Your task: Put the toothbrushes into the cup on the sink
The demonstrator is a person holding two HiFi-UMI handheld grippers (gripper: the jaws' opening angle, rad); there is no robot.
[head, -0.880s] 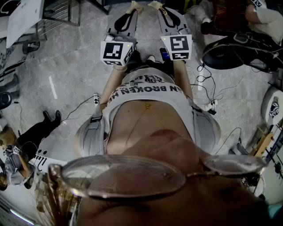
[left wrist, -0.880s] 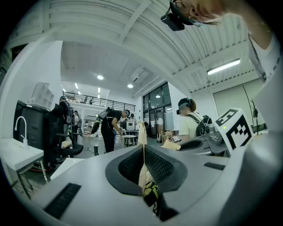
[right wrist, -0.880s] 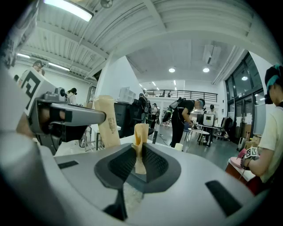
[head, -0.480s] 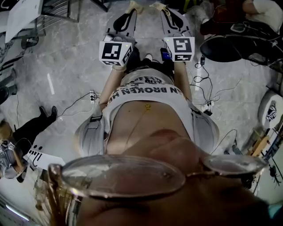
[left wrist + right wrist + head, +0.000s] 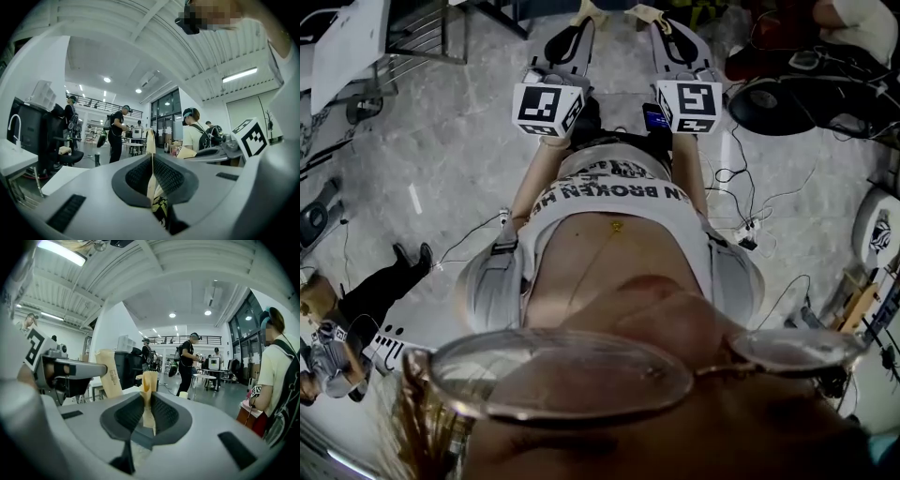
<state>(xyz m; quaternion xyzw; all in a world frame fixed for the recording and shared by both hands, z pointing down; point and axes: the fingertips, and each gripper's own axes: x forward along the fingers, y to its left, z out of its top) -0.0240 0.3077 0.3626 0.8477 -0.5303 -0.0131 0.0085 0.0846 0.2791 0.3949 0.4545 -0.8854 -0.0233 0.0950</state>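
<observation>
Grey left gripper & right gripper point level, jaws together on nothing; toothbrushes & cup in no view; white counter w/ curved tap, prob. the sink, lies left, nearer left gripper.

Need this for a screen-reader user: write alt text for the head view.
A person looks steeply down their own body, arms stretched forward holding the left gripper and right gripper side by side above a grey floor. Their white printed top fills the middle, glasses the bottom edge; cables trail at right.
</observation>
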